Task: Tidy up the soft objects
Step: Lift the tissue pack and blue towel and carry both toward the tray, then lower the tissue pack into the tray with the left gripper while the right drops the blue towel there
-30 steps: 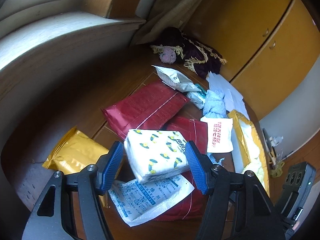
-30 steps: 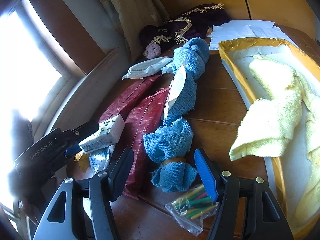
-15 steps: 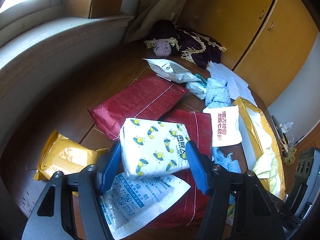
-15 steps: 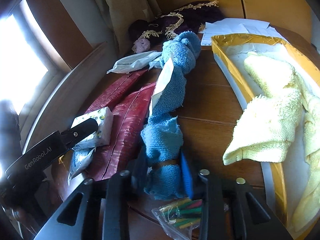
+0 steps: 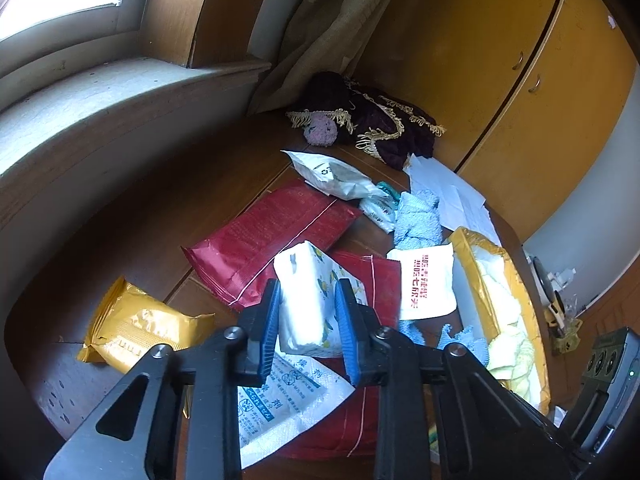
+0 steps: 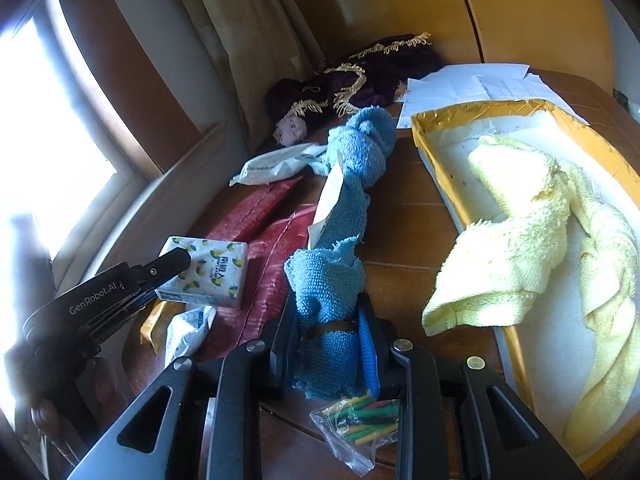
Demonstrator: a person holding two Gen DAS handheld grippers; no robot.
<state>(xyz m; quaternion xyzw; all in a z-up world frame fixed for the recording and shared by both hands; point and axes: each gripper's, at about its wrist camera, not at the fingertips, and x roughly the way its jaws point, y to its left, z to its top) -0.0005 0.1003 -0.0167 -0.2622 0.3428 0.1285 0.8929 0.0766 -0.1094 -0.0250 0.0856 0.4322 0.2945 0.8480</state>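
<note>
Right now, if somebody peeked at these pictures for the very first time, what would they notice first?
Probably the long blue towel stretched down the middle of the wooden table, its near end squeezed in the right gripper. Next, the fluffy yellow towel spilling out of the gold-edged box on the right. Then the lemon-print tissue pack pinched in the left gripper, above the red bags.

Lemon-print tissue pack (image 5: 308, 300), twisted blue towel (image 6: 340, 240)
</note>
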